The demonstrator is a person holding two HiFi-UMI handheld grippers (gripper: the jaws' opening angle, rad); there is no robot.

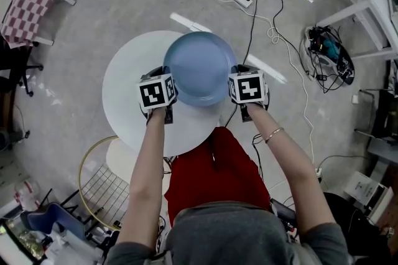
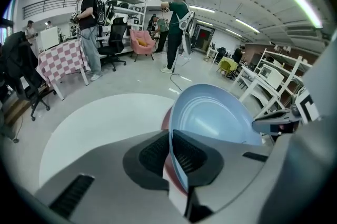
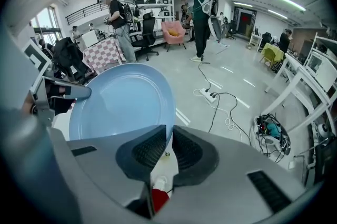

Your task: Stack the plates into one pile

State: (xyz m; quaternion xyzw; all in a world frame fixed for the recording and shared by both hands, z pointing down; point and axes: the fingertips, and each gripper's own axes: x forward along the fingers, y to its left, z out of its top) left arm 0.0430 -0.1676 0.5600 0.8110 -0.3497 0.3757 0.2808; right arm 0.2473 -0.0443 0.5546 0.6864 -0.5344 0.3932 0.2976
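The left tool (image 1: 172,92) is clamping the left rim of the round pale-blue plate (image 1: 199,68), its pads closed on the thin edge. The right tool (image 1: 232,88) is pinching the opposite rim in the same way, so the plate is hanging between the two. It is sitting over the far right part of the round white desk (image 1: 127,77), jutting past its edge; whether it is touching the desktop I cannot tell.
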